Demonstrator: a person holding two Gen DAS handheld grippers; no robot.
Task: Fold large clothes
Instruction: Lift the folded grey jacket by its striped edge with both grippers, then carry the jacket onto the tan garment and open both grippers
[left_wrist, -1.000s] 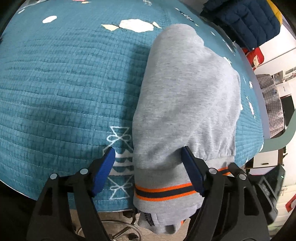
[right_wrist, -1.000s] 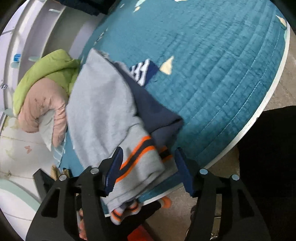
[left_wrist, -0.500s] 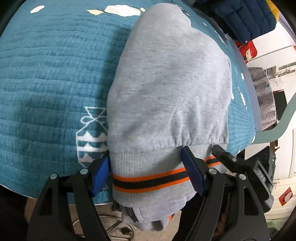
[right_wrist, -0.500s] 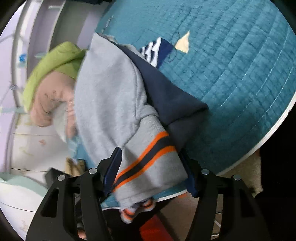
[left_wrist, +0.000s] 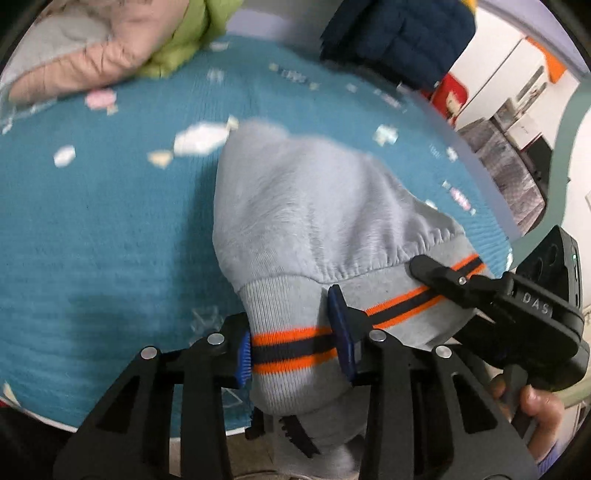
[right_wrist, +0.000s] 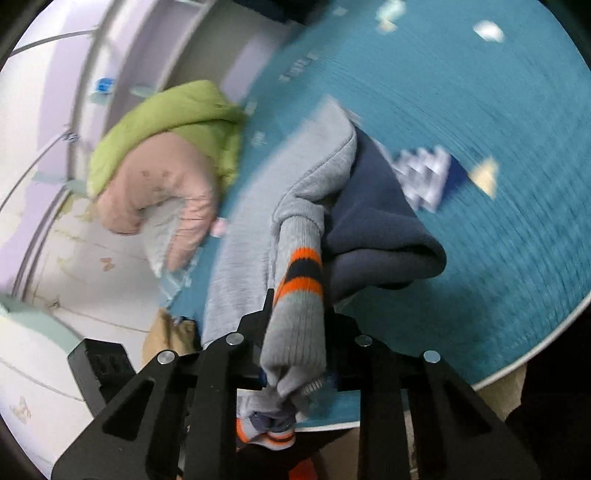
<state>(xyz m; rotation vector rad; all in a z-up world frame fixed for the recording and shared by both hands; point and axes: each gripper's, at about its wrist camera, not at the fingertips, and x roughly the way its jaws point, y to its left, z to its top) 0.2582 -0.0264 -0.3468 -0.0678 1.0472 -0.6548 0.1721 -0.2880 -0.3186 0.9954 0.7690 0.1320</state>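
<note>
The left gripper (left_wrist: 295, 350) was wide open a second ago, with the striped band just lying between its fingers. Now its blue pads press the band from both sides, so it has a tight hold on the grey sweatshirt (left_wrist: 314, 206). The right gripper (right_wrist: 295, 332) has changed too. It was open around the band, and now it squeezes the band (right_wrist: 299, 288) into a thin bunch. In the left view you can see the right gripper at about 4 o'clock, biting the same hem further along.

I think this means both claws are ready to lift the hem and carry it over for the next fold. Both pictures are blurry, so the hands seem to be moving already.

The sweatshirt lies on the teal quilted blanket (left_wrist: 92, 221), near the close edge, with its hem toward 6 o'clock. In the right view a dark blue part (right_wrist: 376, 206) of the clothes peeks out at about 2 o'clock from the band.

The blanket has little white and pink shapes sewn on. At 11 o'clock in the left view sit a pink jacket (left_wrist: 92, 62) and a green jacket (left_wrist: 188, 40). A navy puffy coat (left_wrist: 399, 33) is at 1 o'clock. White cupboards (left_wrist: 517, 74) stand at 2 o'clock.
</note>
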